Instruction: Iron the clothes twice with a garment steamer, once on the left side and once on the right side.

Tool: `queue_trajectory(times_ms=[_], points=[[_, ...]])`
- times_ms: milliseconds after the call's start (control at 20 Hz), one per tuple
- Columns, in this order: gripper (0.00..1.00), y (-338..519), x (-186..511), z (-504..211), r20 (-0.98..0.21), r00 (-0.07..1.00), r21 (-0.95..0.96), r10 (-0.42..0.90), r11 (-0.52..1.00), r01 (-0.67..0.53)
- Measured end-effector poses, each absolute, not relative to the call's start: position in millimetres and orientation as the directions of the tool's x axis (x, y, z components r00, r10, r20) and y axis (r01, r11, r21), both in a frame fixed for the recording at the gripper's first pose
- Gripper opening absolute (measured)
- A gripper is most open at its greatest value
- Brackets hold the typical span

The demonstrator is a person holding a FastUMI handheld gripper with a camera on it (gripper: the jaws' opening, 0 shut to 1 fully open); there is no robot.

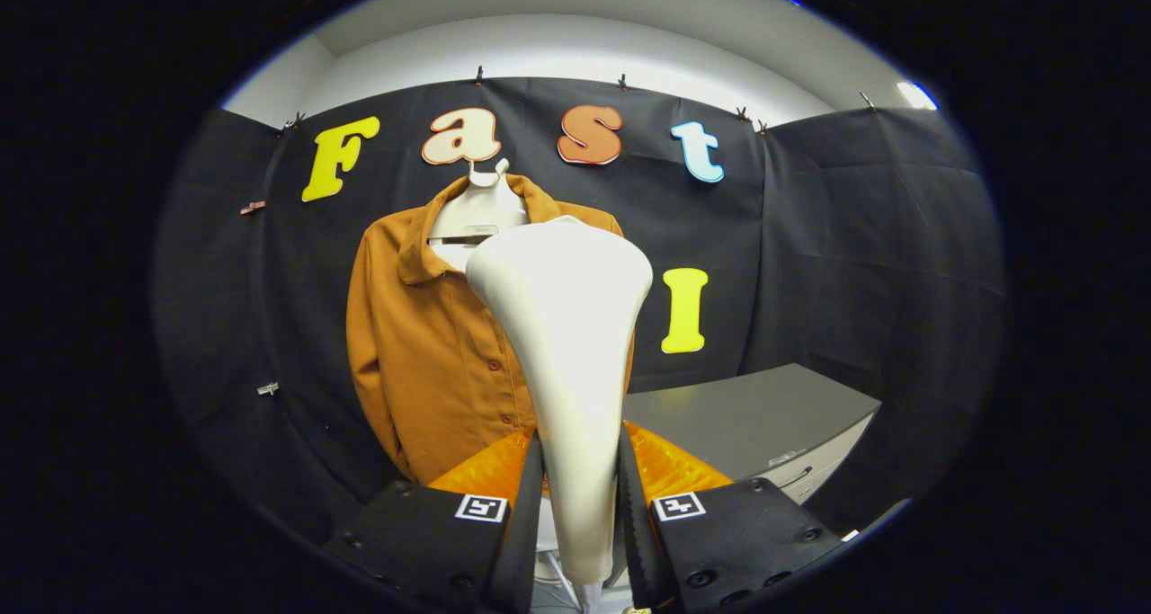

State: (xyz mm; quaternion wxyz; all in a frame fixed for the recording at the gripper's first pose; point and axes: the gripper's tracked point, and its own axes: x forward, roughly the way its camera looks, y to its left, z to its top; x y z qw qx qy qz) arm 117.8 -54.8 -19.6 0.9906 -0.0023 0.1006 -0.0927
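A white garment steamer [566,344] stands upright between my fingers, its narrow handle pinched by both and its wide head rising in front of the shirt. My gripper [580,497] is shut on that handle. Beyond the steamer an orange-brown button-up shirt [423,344] hangs on a white hanger [477,209] against the black cloth wall. The steamer head hides the shirt's right half; the left half, collar and button line show. The steamer head seems apart from the fabric, though how far is hard to tell.
A grey cabinet [746,416] with a drawer handle stands to the right of the shirt, lower down. Black cloth walls close in the booth on the left, back and right.
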Motion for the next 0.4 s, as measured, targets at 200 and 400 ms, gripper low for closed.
queue_trajectory(times_ms=[200,400], points=[[0.44,-50.8,118.5,-14.5,-0.18,0.968,-0.021,-0.177,0.984,0.176],[0.44,-47.8,121.3,-9.2,-0.162,0.971,-0.025,-0.174,0.985,0.172]])
